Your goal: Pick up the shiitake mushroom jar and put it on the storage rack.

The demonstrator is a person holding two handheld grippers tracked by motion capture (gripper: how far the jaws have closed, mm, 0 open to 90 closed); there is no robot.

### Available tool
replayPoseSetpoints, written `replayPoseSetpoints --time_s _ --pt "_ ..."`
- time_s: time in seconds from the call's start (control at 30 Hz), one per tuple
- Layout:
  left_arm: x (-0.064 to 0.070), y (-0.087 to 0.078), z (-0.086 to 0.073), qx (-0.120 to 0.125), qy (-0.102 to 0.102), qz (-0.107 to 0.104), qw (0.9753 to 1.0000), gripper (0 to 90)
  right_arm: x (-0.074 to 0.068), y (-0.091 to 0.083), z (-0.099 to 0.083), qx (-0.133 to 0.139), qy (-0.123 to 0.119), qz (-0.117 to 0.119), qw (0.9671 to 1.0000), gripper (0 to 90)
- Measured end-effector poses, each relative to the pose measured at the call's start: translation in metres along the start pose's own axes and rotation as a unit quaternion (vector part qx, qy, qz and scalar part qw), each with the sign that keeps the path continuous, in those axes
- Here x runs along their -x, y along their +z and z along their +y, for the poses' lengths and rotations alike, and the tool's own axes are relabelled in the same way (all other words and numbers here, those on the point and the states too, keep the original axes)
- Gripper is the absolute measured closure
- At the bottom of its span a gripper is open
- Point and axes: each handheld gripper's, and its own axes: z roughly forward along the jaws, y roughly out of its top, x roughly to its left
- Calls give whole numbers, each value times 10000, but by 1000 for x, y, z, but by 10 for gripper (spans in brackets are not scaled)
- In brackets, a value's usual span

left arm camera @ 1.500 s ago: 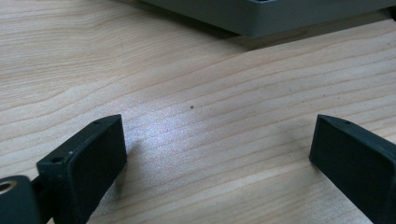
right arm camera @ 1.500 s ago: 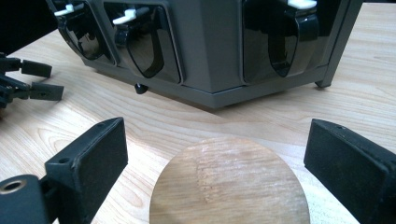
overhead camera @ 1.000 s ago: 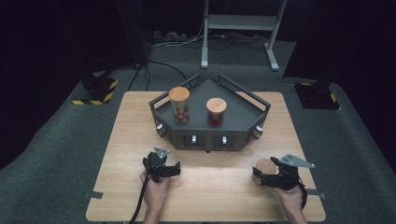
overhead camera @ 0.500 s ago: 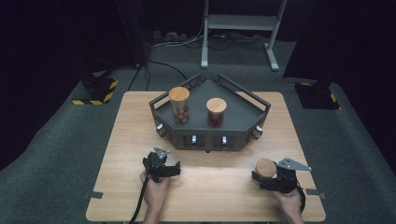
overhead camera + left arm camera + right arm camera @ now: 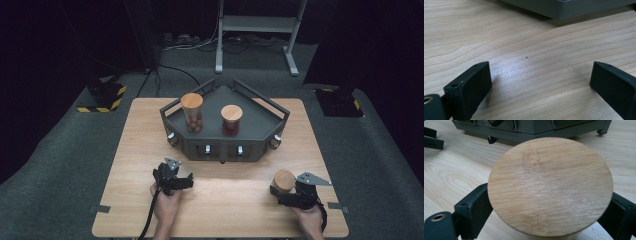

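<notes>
1. At the table's (image 5: 125,150) five o'clock corner, your right gripper (image 5: 286,194) straddles a wood-lidded jar (image 5: 283,181); the right gripper view shows a jaw at each side of the jar (image 5: 550,186), but whether they clamp it cannot be told.
2. At seven o'clock, your left gripper (image 5: 175,179) rests on bare wood with its jaws spread wide and nothing between them.
3. At twelve o'clock, a grey tray (image 5: 260,117) holds two more jars, one at its left (image 5: 192,112) and one near its centre (image 5: 231,120).

Pale wood-grain table (image 5: 130,165), faint sheen — bamboo-like lid (image 5: 550,185), matt black jaws.
</notes>
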Motion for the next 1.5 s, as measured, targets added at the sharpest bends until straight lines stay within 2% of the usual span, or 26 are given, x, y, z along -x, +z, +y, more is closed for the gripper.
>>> replayPoseSetpoints --time_s 0.8,1.3,1.5 --pt "0 0 0 -9 9 2 10000 37 0 9 -8 -182 -74 -249 9995 172" --pt "0 0 0 -7 6 1 10000 37 -1 11 -12 -99 -142 -331 9993 223" --pt "0 0 0 -8 9 1 10000 37 -3 11 -10 -56 -251 -417 9988 242"
